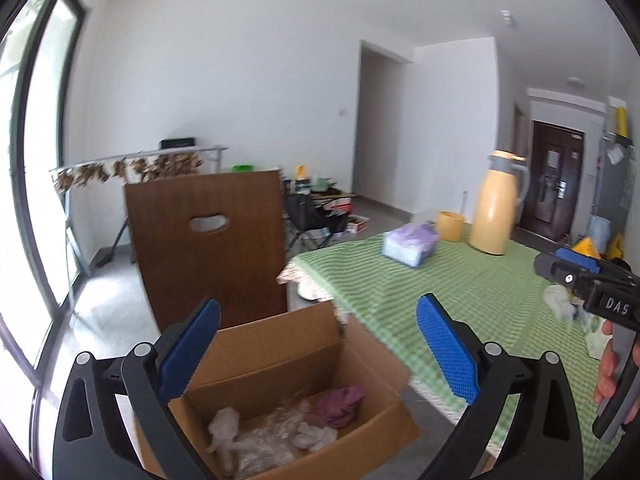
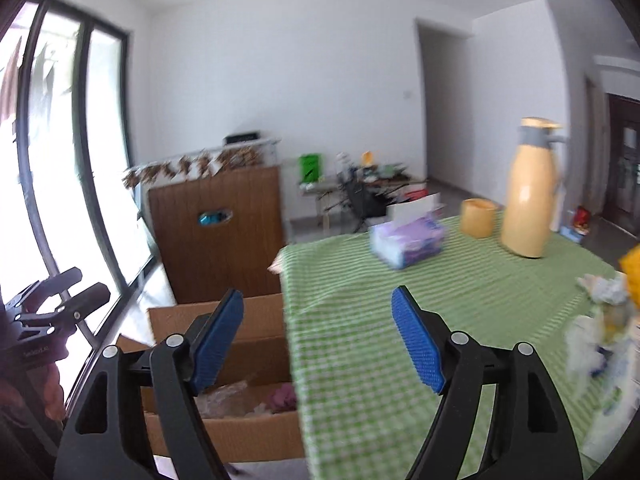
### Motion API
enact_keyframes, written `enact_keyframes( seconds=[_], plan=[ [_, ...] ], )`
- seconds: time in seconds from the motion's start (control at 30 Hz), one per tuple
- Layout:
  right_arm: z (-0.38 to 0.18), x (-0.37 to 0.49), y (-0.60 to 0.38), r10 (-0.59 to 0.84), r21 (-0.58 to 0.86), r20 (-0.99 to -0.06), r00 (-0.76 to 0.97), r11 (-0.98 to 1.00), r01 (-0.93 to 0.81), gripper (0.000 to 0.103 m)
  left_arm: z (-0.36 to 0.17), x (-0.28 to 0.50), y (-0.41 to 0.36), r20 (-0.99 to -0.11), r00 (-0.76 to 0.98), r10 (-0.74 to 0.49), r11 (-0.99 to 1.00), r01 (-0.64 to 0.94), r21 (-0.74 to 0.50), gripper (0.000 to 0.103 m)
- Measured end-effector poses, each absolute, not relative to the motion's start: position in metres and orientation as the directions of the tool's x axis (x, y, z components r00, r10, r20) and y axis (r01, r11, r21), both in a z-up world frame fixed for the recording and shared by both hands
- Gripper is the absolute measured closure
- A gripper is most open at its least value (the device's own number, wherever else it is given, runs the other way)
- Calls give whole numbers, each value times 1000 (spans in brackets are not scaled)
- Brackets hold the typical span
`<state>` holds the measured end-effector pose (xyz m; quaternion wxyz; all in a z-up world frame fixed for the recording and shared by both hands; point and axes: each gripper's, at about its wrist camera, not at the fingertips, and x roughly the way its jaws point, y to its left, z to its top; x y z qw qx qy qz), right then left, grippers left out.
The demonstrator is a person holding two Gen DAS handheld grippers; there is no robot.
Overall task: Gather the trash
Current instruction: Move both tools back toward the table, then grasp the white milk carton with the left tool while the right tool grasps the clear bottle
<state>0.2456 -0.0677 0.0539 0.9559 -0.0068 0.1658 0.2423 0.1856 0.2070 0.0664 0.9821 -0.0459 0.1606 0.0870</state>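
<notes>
The left claw [image 1: 318, 356] stands wide with nothing between its blue ribbed pads, hanging above an open cardboard box [image 1: 280, 364] on the floor beside the surface [image 1: 460, 292]. The right claw [image 2: 318, 342] is also spread wide and empty, over the edge of the surface where it meets the box [image 2: 240, 432].

Only the left wrist view looks well into the box: crumpled white tissue [image 1: 224, 432], clear crinkled plastic film [image 1: 272, 436] and a wad of pink-purple paper [image 1: 344, 400] lie on its bottom. That view also catches the right claw's black body and a hand [image 1: 612, 372] on its grip at the right edge. The right wrist view shows more loose trash [image 2: 600, 320] on the surface at its right edge, blurred white and yellow scraps.

Both views show a green-and-white checked cloth, a soft purple tissue pack [image 2: 408, 240], a squat yellow cup [image 2: 478, 218], a tall cream jug [image 2: 528, 200] with a grey collar, and a brown wooden chair back [image 1: 208, 244] with an oval cut-out.
</notes>
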Motion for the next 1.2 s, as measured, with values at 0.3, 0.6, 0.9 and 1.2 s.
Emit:
enact_keyframes(
  seconds=[0.3,0.6,0.9,1.2],
  plan=[
    [40,180,-288,-41,62,-333,942,996,65,24,67,206,74,-335,934,-121,993,116,-36,8],
    [-3,115,-466,-486,-64,-473,735,851,521,20,50,238,-57,-396,851,-345,934,353,-54,8],
    [-48,136,-538,-452,-51,-641,620,831,554,18,30,268,-141,-451,781,-433,889,452,-72,8],
    [-68,144,-555,-383,22,-682,624,841,540,18,-6,296,-228,-556,656,-510,828,549,-112,8]
  ],
)
